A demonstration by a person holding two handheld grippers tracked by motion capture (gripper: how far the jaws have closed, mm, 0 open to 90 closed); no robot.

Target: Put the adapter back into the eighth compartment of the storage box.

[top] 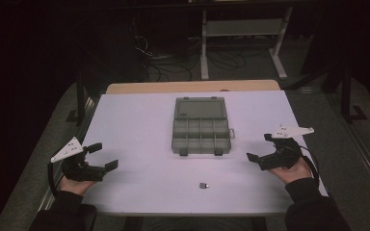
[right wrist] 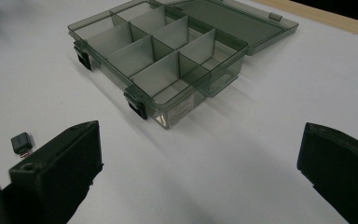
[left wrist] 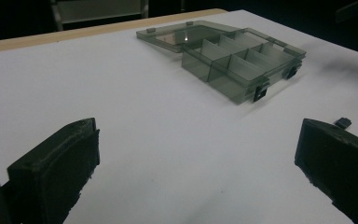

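The left gripper (top: 101, 156) and right gripper (top: 259, 147) rest released, jaws wide, at the desk's (top: 135, 120) side edges. The small black part (top: 203, 185) lies near the front edge, the open compartment box (top: 201, 127) behind it.

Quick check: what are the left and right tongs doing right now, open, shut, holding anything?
Left tongs: open, holding nothing, above the bare table.
Right tongs: open, holding nothing; the small dark plug lies untouched on the table.
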